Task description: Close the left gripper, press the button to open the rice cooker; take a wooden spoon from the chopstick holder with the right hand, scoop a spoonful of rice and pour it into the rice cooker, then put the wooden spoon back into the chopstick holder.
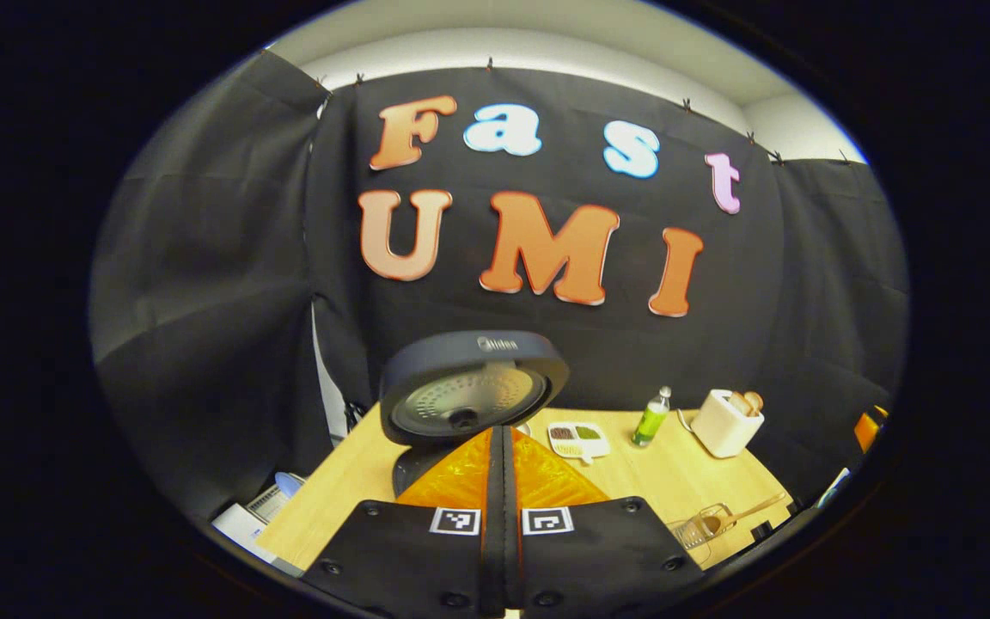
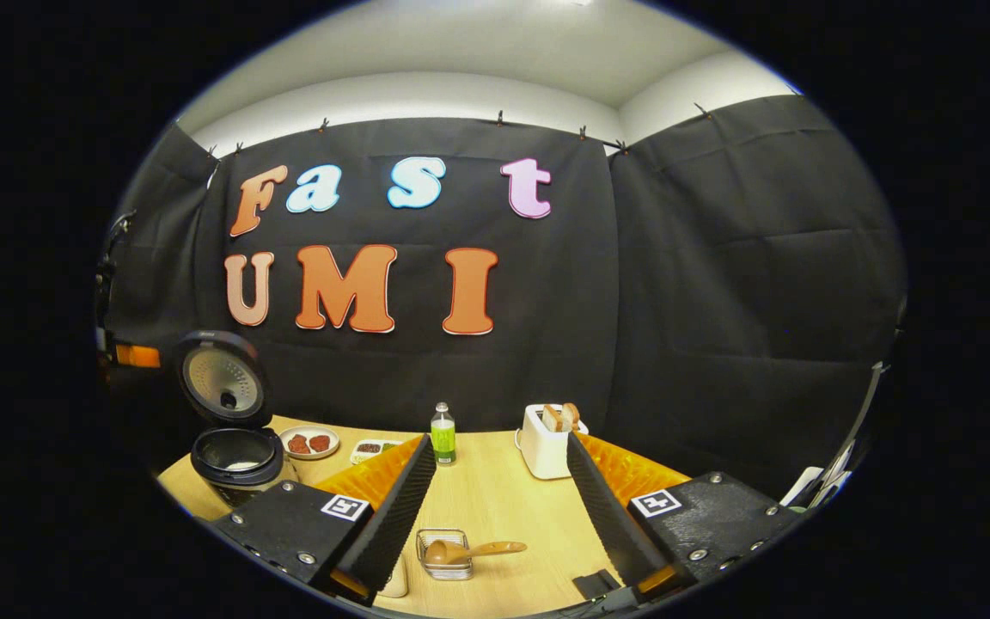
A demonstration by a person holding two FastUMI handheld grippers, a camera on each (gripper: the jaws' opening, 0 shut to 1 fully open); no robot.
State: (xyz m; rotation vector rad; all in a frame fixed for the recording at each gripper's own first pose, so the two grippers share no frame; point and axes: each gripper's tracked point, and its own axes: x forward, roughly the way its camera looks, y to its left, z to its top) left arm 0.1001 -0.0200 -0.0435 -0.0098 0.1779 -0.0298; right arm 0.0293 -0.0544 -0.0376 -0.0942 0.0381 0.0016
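Lying across the rim of a small wire basket (image 2: 444, 553) near the front edge of the table (image 2: 504, 490), the wooden spoon (image 2: 471, 550) has its bowl down inside the basket and its handle poking out to the right, just off level. That basket seems to serve as the chopstick holder. The spoon should be light and stiff, smooth enough to twist in a pinch, so I would take it around the middle of the free handle, clear of the wire. The right gripper (image 2: 502, 507) hangs above it with its fingers spread wide and nothing between them.

The rice cooker (image 2: 235, 456) stands at the far left of the table with its lid (image 2: 222, 381) already swung up and the dark inner pot exposed. The left gripper (image 1: 501, 481) is right in front of it, fingers pressed together on nothing, and they cover the cooker's body and its button, so I cannot see either.

Further back are a green bottle (image 2: 443, 432), a white toaster (image 2: 546, 441) with bread in its slots, a plate (image 2: 310, 443) with reddish pieces and a divided dish (image 1: 578, 438) of small grains. Where the rice to scoop sits I cannot tell; a pale object under the right gripper's left finger is cut off.
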